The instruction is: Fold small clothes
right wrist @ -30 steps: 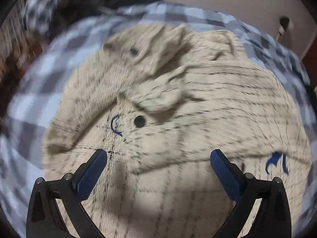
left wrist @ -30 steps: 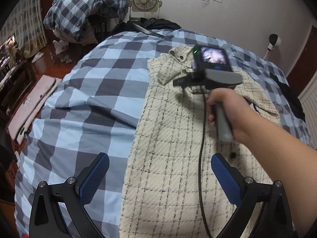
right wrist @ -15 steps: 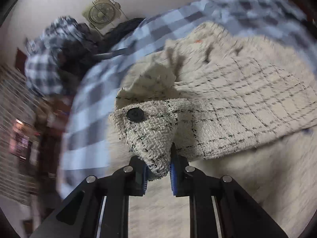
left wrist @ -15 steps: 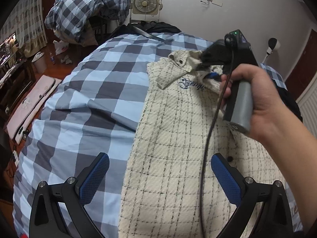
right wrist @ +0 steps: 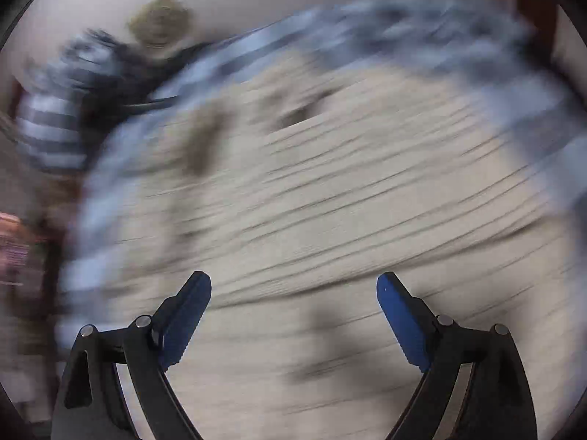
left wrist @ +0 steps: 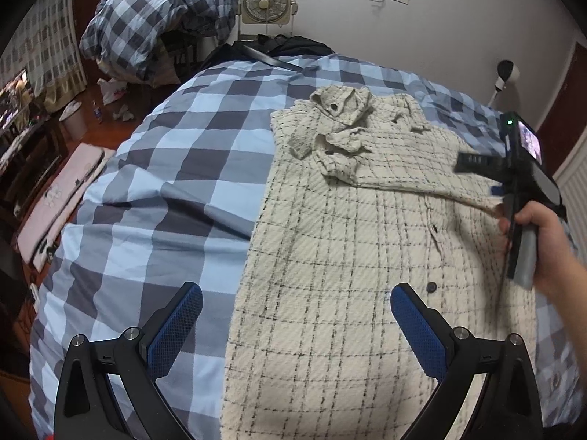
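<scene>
A cream jacket with a thin black check (left wrist: pixel 348 238) lies flat on the blue checked bed cover (left wrist: pixel 165 183). Its collar and a sleeve cuff (left wrist: pixel 341 139) lie bunched across the chest at the far end. My left gripper (left wrist: pixel 295 293) hangs open over the jacket's near left part, with nothing between its fingers. A hand holds my right gripper (left wrist: pixel 484 176) above the jacket's right edge. In the right wrist view, blurred by motion, the right gripper (right wrist: pixel 293 280) has its jaws opening, with nothing between them, above the cream cloth (right wrist: pixel 330 201).
A heap of checked bedding (left wrist: pixel 157 25) and a box fan (left wrist: pixel 266 0) stand beyond the bed's far end, with dark clothes (left wrist: pixel 286 46) on that edge. A pink mat (left wrist: pixel 58 198) lies on the floor at left. A white lamp (left wrist: pixel 508 73) stands at right.
The right gripper shut on the sleeve cuff, laid it across the chest, let go and swung to the jacket's right side. The left gripper has not moved.
</scene>
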### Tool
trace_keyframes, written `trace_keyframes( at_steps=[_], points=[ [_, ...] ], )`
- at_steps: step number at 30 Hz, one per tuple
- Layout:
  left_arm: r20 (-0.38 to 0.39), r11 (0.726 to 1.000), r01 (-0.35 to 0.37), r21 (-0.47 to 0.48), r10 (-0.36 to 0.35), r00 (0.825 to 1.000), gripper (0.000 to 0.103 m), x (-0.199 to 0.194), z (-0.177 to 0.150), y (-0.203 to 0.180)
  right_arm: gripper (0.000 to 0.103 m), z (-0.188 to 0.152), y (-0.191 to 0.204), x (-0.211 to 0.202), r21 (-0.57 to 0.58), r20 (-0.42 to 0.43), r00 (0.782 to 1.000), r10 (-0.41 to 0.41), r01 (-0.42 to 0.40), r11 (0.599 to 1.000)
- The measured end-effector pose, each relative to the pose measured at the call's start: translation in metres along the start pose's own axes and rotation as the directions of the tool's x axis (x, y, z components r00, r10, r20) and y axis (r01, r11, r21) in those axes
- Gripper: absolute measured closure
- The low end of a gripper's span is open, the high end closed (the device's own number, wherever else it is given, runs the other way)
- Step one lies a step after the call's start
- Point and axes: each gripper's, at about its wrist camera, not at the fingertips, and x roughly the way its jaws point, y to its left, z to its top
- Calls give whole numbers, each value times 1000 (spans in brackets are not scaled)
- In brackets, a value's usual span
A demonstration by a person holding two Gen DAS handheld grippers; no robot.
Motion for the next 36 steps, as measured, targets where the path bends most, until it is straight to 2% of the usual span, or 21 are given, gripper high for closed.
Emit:
trace_keyframes(
  at_steps=[2,4,7,9,10,12,13,14,16,17,19,21,23,25,26,28,29,31,33,34,36],
  points=[
    [-10,1000,-17,22,17,1000,0,4,-2,-3,13,11,-12,16,-105,36,977,-211,214,971],
    [-22,999,-24,26,25,999,0,7,-3,-4,13,19,-16,40,-202,33,944,-328,328,923],
    [-30,1000,-24,14,24,999,0,10,-2,-3,13,22,-38,77,-283,-38,906,-421,394,874],
    [-25,1000,-20,8,20,999,0,9,-1,-3,13,23,-64,65,-205,-55,938,-343,326,923],
    [-23,1000,-16,9,16,1000,0,9,-2,-3,13,23,-72,45,-138,12,933,-359,357,924],
    [-25,1000,-14,15,15,1000,0,9,-2,-5,11,27,-66,7,-45,187,904,-384,398,916],
    [-28,1000,-11,17,12,1000,0,10,-2,-6,11,28,-57,-5,-13,241,901,-362,376,927],
    [-30,1000,-8,19,9,1000,0,10,-3,-7,11,32,-46,-10,-1,249,914,-321,332,943],
    [-33,1000,-9,27,10,999,0,10,-4,-8,11,42,-12,2,-15,150,965,-214,219,976],
    [-32,999,-13,30,14,999,0,10,-4,-8,11,43,6,10,-26,101,979,-177,180,983],
    [-30,1000,-18,25,19,999,0,9,-4,-6,11,39,48,27,-81,54,987,-152,156,984],
    [-28,1000,-11,3,11,1000,0,7,-3,-1,11,31,83,48,-209,66,978,-196,205,956],
    [-29,1000,2,-23,-3,1000,0,7,-2,5,11,18,129,73,-369,70,944,-323,325,871],
    [-28,999,13,-39,-14,1000,0,7,-1,7,11,9,148,89,-439,31,931,-365,340,832],
    [-30,999,18,-47,-20,999,0,8,0,9,11,3,157,86,-440,28,941,-336,313,841],
    [-34,997,35,-63,-38,999,0,8,0,10,11,-6,175,69,-425,26,984,-176,170,889],
    [-35,996,50,-73,-52,998,0,7,0,11,11,-10,181,64,-429,-5,995,-96,84,899],
    [-31,995,66,-78,-69,997,0,4,-1,11,11,-19,195,64,-459,-111,993,-32,-23,888],
    [-22,995,65,-76,-67,998,0,2,0,11,11,-19,194,55,-390,-186,978,92,-159,907],
    [-15,995,62,-81,-64,998,0,0,1,12,11,-15,185,45,-291,-210,956,206,-263,920],
    [-8,994,59,-96,-60,998,0,0,2,15,11,-4,160,26,-75,-165,884,437,-453,888]
  ],
)
